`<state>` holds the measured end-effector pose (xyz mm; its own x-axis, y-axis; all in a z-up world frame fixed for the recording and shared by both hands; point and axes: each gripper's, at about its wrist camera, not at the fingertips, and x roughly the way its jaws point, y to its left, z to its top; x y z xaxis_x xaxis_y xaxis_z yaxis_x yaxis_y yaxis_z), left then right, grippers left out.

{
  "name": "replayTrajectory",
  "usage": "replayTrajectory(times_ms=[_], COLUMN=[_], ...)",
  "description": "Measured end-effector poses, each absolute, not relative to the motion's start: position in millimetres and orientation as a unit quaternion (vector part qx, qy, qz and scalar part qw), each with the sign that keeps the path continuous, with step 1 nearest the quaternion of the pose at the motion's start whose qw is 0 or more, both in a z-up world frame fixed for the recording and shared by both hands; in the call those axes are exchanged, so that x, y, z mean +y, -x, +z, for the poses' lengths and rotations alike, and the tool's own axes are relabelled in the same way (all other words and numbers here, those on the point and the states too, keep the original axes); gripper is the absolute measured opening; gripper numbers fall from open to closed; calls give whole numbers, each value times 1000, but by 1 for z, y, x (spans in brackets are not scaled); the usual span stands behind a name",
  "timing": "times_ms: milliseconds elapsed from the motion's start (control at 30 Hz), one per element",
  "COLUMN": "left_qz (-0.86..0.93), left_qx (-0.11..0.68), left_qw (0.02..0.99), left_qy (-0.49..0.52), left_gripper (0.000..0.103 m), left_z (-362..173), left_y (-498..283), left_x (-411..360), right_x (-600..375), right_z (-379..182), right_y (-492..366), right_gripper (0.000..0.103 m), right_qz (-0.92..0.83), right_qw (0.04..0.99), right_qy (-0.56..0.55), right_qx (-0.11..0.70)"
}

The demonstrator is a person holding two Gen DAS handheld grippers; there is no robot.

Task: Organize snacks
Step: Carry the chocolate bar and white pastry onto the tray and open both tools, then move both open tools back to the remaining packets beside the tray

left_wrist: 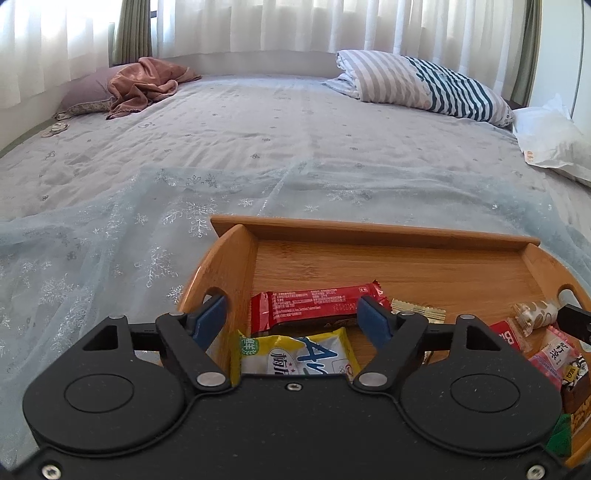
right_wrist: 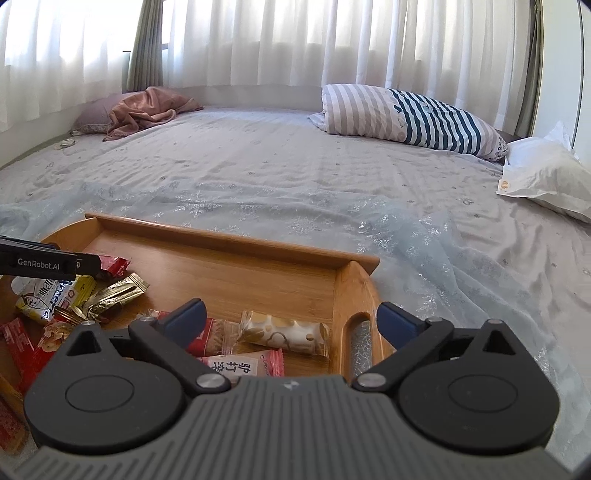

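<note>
- I hold a pair of black tongs with blue pads in each hand, both angled down over a wooden tray (left_wrist: 369, 230) that sits on a bed (left_wrist: 258, 122).
- My left gripper (left_wrist: 291, 317) straddles the tray's left end wall: its left pad sits outside, by the handle slot, and its right pad sits inside, over the tray floor. The jaws stand apart and no pad presses on the wall or on any snack.
- Between those jaws, inside the tray, lie a long red bar (left_wrist: 314, 302) and, nearer to me, a yellow and white packet (left_wrist: 295, 356).
- My right gripper (right_wrist: 290, 319) is spread wide across the tray's right end wall, with its left pad inside the tray and its right pad outside, over the bedcover. It holds nothing.
- Inside the tray between those jaws lie a white and gold wrapped sweet (right_wrist: 286, 332) and a pink packet with dark characters (right_wrist: 243, 363).
- More snacks crowd the tray's left half in the right view: a gold wrapper (right_wrist: 118, 293) and red packets (right_wrist: 16, 339).
- The tray's far half is bare wood.
- A sheer pale blue cloth with silver snowflakes (left_wrist: 110, 240) lies under the tray.
- Far off on the bed are a striped pillow (left_wrist: 424, 85) and a crumpled pink blanket (left_wrist: 144, 85), before white curtains (left_wrist: 277, 26).
</note>
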<state>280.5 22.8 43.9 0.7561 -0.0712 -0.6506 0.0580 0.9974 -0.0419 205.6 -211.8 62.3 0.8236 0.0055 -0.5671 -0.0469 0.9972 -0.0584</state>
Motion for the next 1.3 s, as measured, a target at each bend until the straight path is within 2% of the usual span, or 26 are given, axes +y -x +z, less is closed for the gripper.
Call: replayTrajectory(times_ms=[767, 900, 1133, 1300], left_qz=[-36, -32, -44, -45], left_qx=[321, 321, 315, 303], left_qw=[946, 946, 948, 952], left_qy=[22, 21, 29, 2], left_gripper=[79, 83, 83, 87], left_z=[75, 78, 84, 89], left_y=[-192, -177, -150, -131], left_x=[34, 38, 39, 30], right_x=[-203, -195, -186, -179], right_z=[68, 70, 73, 74], right_y=[-141, -128, -111, -97], right_gripper=[103, 103, 103, 103], right_qz=[27, 33, 39, 44], right_qw=[952, 953, 952, 951], right_qy=[-21, -16, -15, -15], right_qx=[304, 302, 304, 306])
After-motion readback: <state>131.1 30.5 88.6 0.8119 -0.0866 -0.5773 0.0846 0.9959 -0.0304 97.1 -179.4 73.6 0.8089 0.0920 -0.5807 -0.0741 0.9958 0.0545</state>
